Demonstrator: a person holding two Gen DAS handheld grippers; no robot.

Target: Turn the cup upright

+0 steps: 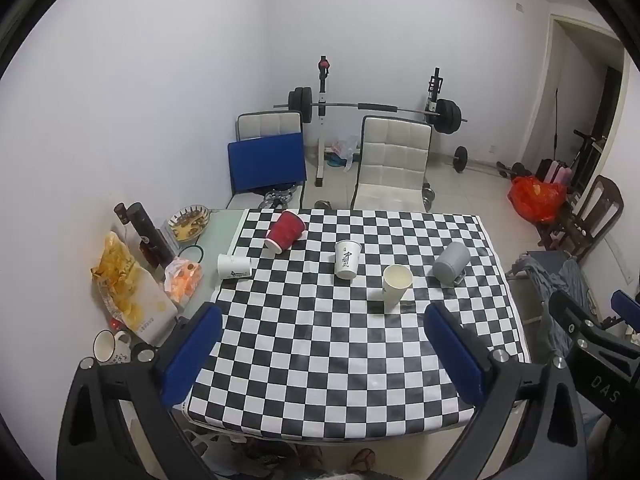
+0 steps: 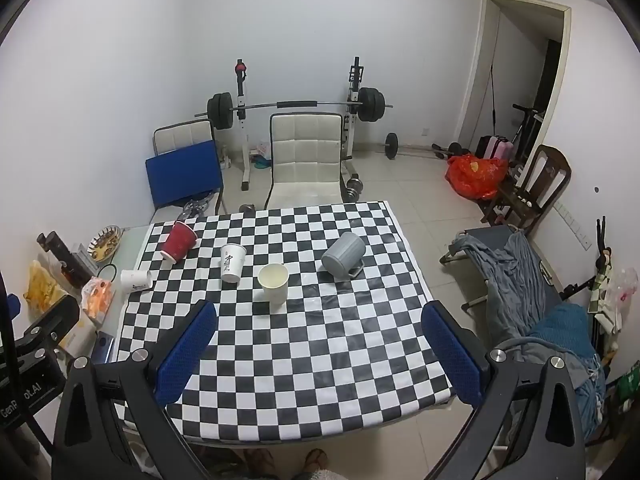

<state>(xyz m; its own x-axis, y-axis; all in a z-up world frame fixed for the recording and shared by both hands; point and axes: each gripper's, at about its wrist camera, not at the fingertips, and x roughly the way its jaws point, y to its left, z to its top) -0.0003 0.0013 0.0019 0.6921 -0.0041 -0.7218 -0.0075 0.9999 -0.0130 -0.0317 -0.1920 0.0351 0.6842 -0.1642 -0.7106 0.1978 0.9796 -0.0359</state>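
Grey ribbed plastic mug lies tipped, ahead of right gripper, untouched. Left gripper idle. Both jaws wide apart, empty. Advice: approach body sideways, avoid handle, rotate base down onto checkered cloth.

Your left gripper: black plastic frame, two blue textured finger pads, silver round screws at the finger bases. Right gripper is the same build, blue pads, silver screws. White lettering on the right unit's black body, at 4 o'clock in the left wrist view, reads "DAS", possibly cut off. At 6 o'clock in the right wrist view, what look like your sandalled feet.
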